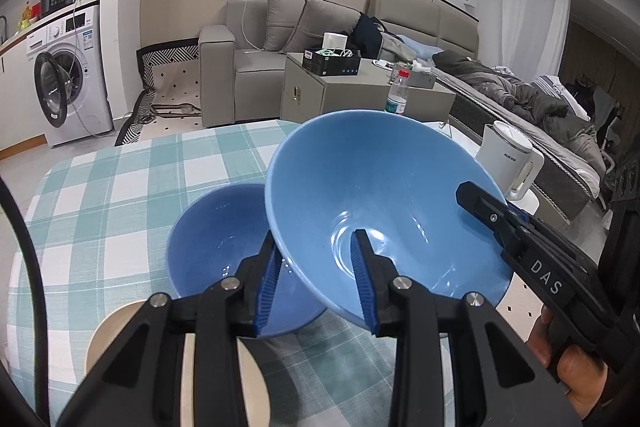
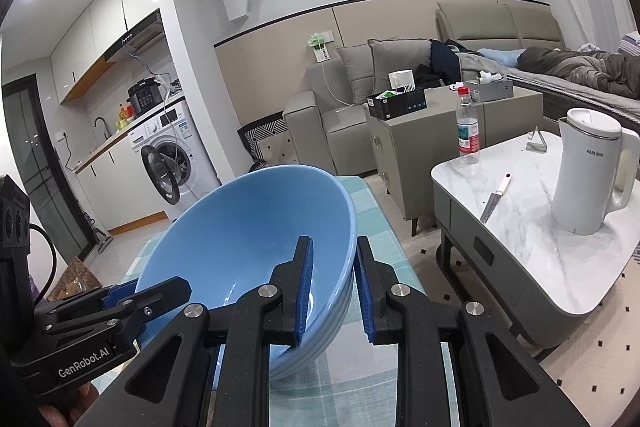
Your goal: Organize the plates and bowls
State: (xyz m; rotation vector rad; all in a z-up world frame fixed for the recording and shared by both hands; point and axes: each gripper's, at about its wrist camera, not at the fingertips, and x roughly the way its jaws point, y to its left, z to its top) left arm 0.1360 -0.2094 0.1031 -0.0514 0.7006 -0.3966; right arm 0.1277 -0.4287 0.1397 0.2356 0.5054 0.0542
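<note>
A large blue bowl (image 1: 380, 179) hangs tilted above the checked tablecloth (image 1: 120, 187), carried by both grippers. My left gripper (image 1: 314, 235) is shut on its near rim, one finger inside the bowl and one outside. My right gripper (image 1: 480, 203) is clamped on the rim at the right side. In the right wrist view the same bowl (image 2: 248, 227) has its rim between the pads of my right gripper (image 2: 333, 241), and my left gripper (image 2: 176, 289) bites the rim at lower left. A second, smaller blue bowl (image 1: 216, 235) rests on the cloth just behind and left of the held one.
A beige plate (image 1: 116, 339) lies on the cloth under my left gripper. To the right stands a marble side table (image 2: 520, 227) with a white kettle (image 2: 588, 171), a knife (image 2: 496, 197) and a water bottle (image 2: 467, 127). A hand (image 1: 576, 375) grips the right tool.
</note>
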